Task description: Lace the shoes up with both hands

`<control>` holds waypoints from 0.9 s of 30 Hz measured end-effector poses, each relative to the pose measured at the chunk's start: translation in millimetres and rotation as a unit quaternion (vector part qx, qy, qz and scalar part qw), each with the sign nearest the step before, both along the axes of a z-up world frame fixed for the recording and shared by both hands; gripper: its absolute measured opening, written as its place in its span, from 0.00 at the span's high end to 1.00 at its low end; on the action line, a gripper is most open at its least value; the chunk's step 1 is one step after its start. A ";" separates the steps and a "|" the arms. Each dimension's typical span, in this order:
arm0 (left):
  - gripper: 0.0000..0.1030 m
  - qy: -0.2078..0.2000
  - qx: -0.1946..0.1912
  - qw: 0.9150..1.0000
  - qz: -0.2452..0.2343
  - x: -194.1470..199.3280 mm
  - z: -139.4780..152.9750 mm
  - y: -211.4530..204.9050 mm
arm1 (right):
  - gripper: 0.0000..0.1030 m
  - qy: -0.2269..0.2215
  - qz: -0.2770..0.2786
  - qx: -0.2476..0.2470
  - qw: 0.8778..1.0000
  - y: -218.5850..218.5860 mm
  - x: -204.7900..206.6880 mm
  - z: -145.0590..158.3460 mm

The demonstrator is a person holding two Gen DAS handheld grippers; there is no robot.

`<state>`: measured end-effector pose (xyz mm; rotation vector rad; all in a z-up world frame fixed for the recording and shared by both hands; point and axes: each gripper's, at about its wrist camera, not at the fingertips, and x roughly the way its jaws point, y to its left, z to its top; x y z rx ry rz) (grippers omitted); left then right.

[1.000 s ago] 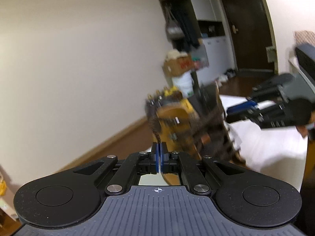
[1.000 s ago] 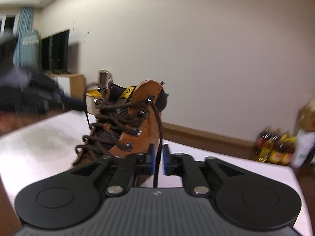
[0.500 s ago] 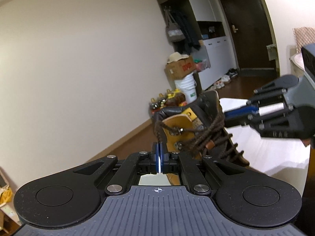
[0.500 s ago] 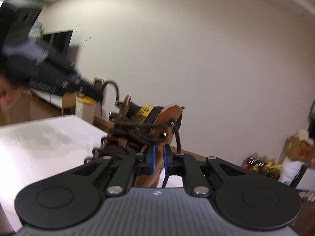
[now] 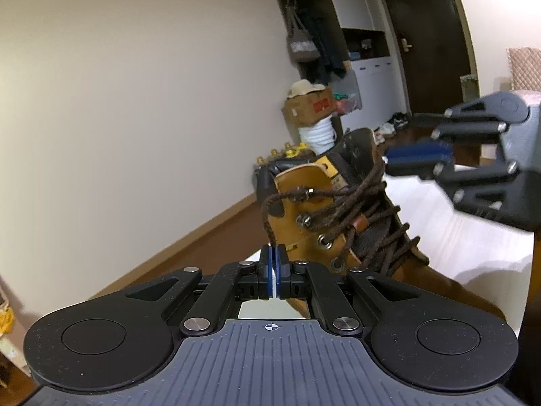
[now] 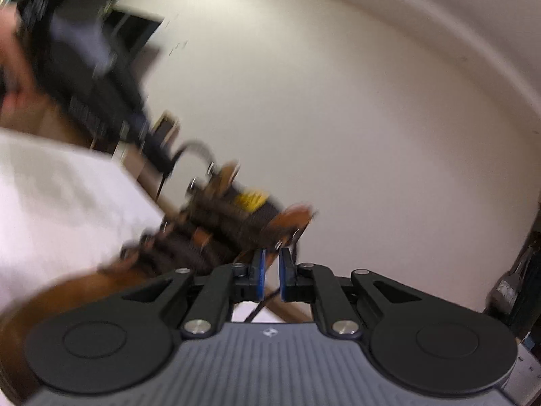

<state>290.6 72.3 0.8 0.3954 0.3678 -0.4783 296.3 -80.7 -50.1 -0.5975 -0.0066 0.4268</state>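
A: Where does the boot sit?

B: The tan boot (image 5: 324, 209) stands on the white table (image 5: 473, 237), tongue up, brown laces (image 5: 355, 199) crossing its eyelets.

A: And the left gripper (image 5: 272, 264)?

B: Its blue pads are pressed together on a lace end (image 5: 267, 223) that loops from the top eyelet; the right gripper (image 6: 269, 274) is blurred in its own view, jaws a little apart, a dark lace strand (image 6: 257, 309) passing between them; whether it pinches, I cannot tell.

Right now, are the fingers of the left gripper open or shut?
Shut. In the left wrist view the left gripper's blue pads meet, pinching the brown lace from the boot.
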 end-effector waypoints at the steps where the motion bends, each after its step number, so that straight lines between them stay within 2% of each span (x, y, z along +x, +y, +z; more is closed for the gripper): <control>1: 0.98 0.001 0.002 1.000 0.001 -0.4 -0.9 -1.3 | 0.92 -0.003 0.000 0.003 1.000 -1.8 0.1 -0.1; 7: 0.97 0.005 0.011 1.000 -0.003 -1.4 -7.8 -8.8 | 0.91 -0.017 0.005 0.014 1.000 -7.4 1.8 5.1; 9: 0.93 0.002 0.015 1.000 -0.005 -1.0 -7.6 -10.3 | 0.91 -0.014 0.005 0.014 1.000 -4.6 5.7 7.8; 12: 0.92 -0.002 0.021 1.000 -0.008 -0.4 -7.2 -12.4 | 0.91 -0.009 0.010 -0.003 1.000 -5.1 0.9 6.7; 16: 0.87 -0.008 0.029 0.999 -0.012 0.4 -6.5 -15.2 | 0.91 -0.013 0.022 -0.059 0.998 7.3 -3.3 -1.9; 19: 0.84 -0.013 0.031 0.999 -0.017 0.9 -3.9 -17.1 | 0.90 -0.021 0.025 -0.045 0.998 7.3 -2.8 3.7; 21: 0.84 -0.017 0.036 0.999 -0.018 1.9 -1.3 -19.2 | 0.83 -0.018 0.027 -0.022 0.999 4.6 -3.1 9.9; 27: 0.84 -0.021 0.064 0.998 -0.018 6.9 -4.5 -24.8 | 0.83 -0.004 0.020 -0.028 0.999 0.4 -3.3 7.3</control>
